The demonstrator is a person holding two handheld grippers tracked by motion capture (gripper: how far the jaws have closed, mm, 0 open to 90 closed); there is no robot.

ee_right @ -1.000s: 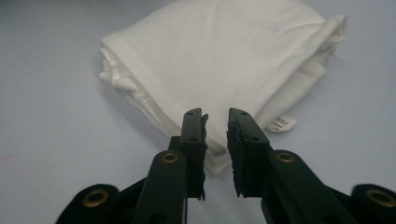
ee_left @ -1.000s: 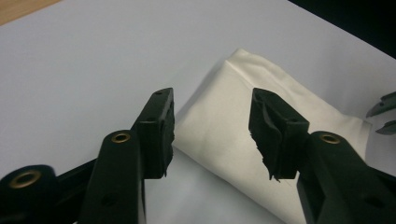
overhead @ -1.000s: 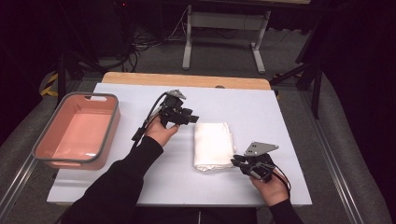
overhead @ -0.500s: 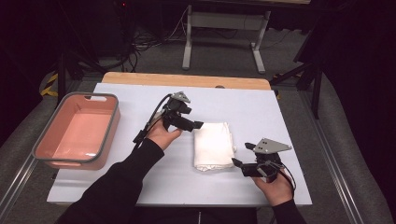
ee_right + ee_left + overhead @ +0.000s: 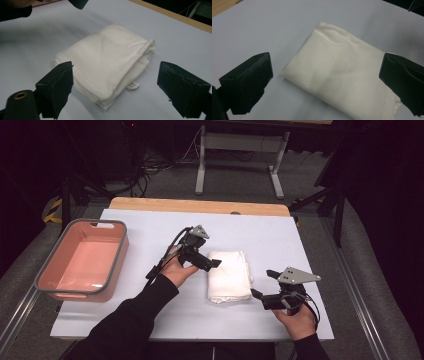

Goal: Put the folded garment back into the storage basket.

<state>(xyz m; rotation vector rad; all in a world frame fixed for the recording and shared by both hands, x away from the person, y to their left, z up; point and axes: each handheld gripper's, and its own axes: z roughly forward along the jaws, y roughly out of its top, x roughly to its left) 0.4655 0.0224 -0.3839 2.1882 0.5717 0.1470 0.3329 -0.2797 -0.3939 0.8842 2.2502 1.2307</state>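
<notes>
Between the two hand-held black two-jaw grippers lies the folded white cloth (image 5: 229,276), flat on the pale blue-white sheet covering the table (image 5: 280,240). At the cloth's left edge the left gripper (image 5: 214,263) has just been opening its jaws; they stand wide apart with nothing pressed between them, the cloth lying past their tips and below them. Just off the cloth's near right corner, the right gripper (image 5: 262,285) has likewise just been opening, its jaws spread and free of the fabric. From above, a salmon-pink rectangular plastic bin with a grey rim (image 5: 120,232) sits well apart at the left end of the sheet, and a strip of bare wooden tabletop (image 5: 200,206) runs along the far edge. Closer in, the left gripper view shows soft creases across the cloth's top layer (image 5: 342,72), while the right gripper view shows the stacked folded edges and a small sewn label (image 5: 133,85) at the near side; its print is too small to read. Dark sleeves cover both forearms, and the surrounding floor is dim.
</notes>
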